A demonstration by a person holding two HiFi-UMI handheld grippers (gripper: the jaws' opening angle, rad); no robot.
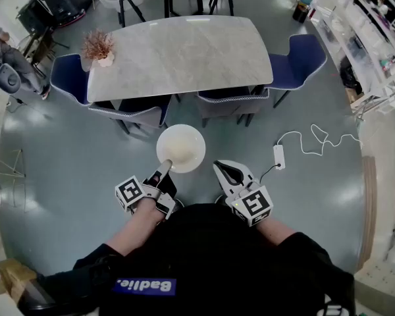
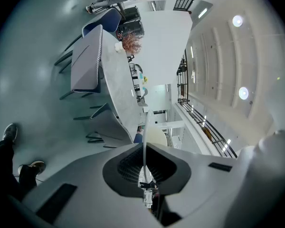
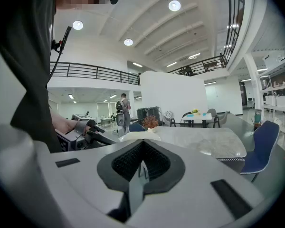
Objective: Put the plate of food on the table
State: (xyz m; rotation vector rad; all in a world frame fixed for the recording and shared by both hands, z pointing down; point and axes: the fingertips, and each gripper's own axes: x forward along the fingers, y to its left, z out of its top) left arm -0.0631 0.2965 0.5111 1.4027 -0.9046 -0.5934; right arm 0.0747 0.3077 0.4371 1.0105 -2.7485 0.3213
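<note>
1 plate (image 1: 181,148) is pinched at its near rim by the left gripper (image 1: 165,168); the right gripper (image 1: 225,169) is seen pressed together, empty, just beside.

glossy plate (image 1: 180,148) — smooth, marble-look table (image 1: 184,51).

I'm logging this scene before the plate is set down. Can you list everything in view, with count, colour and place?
round white plate: one, cream-white, held in the air just short of the table's near side
grey marble-look table: one, light grey, ahead of the person
padded chairs: four, dark blue, one at each table end, two tucked in on the near side
dried plant in a small pot: one, reddish-brown in white, on the table's left end
power adapter with cable: one, white, on the floor, right of the plate
left gripper: one, white and black, shut on the plate's near rim
right gripper: one, white and black, jaws together, empty, right of the plate
</note>
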